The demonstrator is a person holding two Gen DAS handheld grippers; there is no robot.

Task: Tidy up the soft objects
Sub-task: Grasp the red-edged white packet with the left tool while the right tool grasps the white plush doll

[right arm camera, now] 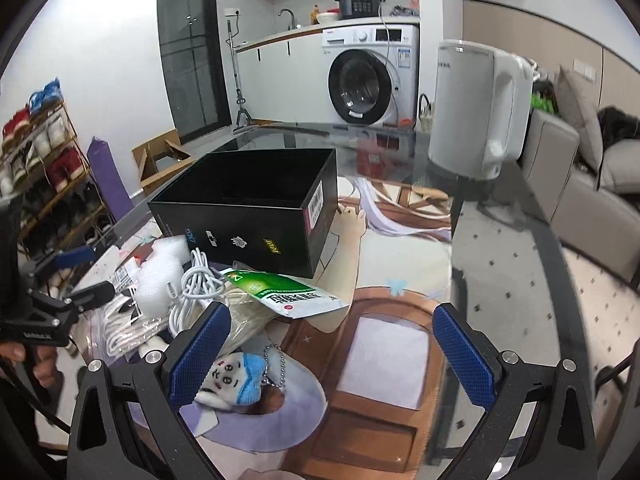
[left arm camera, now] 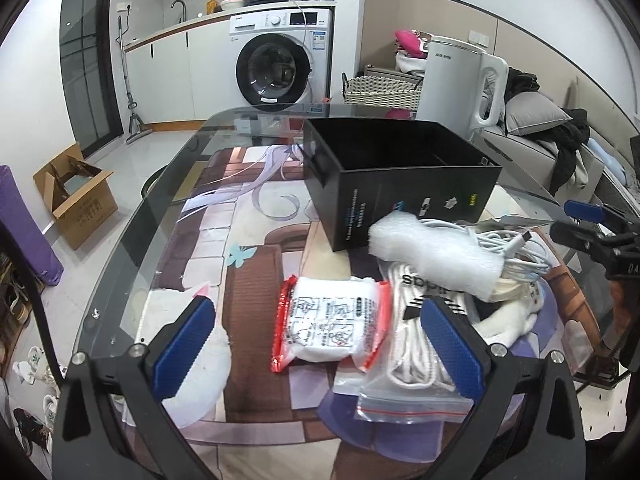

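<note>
An open, empty black box stands on the glass table; it also shows in the right wrist view. In front of it lies a pile: a red-edged packet of white cloth, a zip bag of white cord, a white foam sheet, a white cable, a green-white pouch and a small plush keychain. My left gripper is open over the red-edged packet. My right gripper is open, its left finger beside the plush.
A white kettle stands behind the box near the far edge of the table. A printed mat covers the table. A washing machine, a cardboard box and a shoe rack stand on the floor beyond.
</note>
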